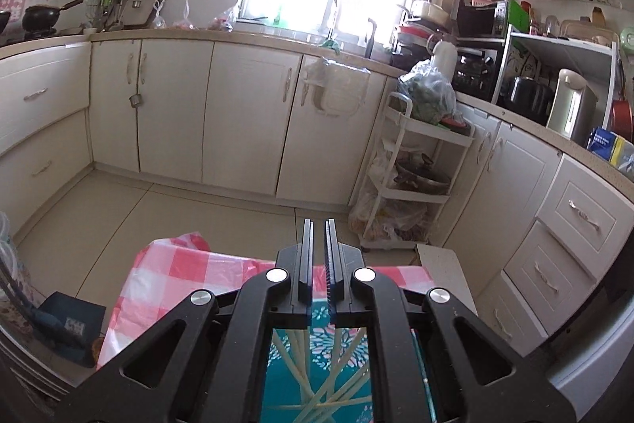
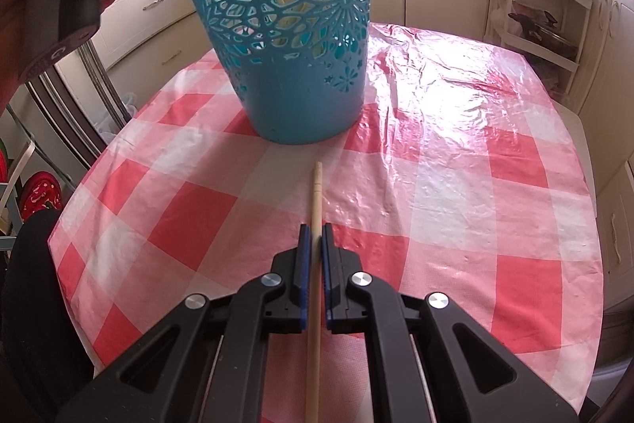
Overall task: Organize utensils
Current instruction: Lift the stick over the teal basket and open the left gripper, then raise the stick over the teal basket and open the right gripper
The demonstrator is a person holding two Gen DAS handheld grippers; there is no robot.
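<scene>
Checked cloth (image 2: 455, 185) lies under my right claw (image 2: 316, 228), clamped on a light, stiff, slick chopstick (image 2: 316, 193) mid-shaft; left claw (image 1: 319, 224) nearly closed, empty, over the bin (image 2: 285, 26).

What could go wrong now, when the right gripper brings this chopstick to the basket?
The right gripper pinches one thin chopstick lengthwise between narrow jaws, so it may slip or swivel. The basket looks tall and light; a bump on its rim could tip it. The left gripper hangs over the basket's mouth and may block the way.

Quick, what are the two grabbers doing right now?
Left hand-held gripper: nearly closed, holding nothing, above the blue basket.
Right hand-held gripper: closed on a chopstick.
</scene>
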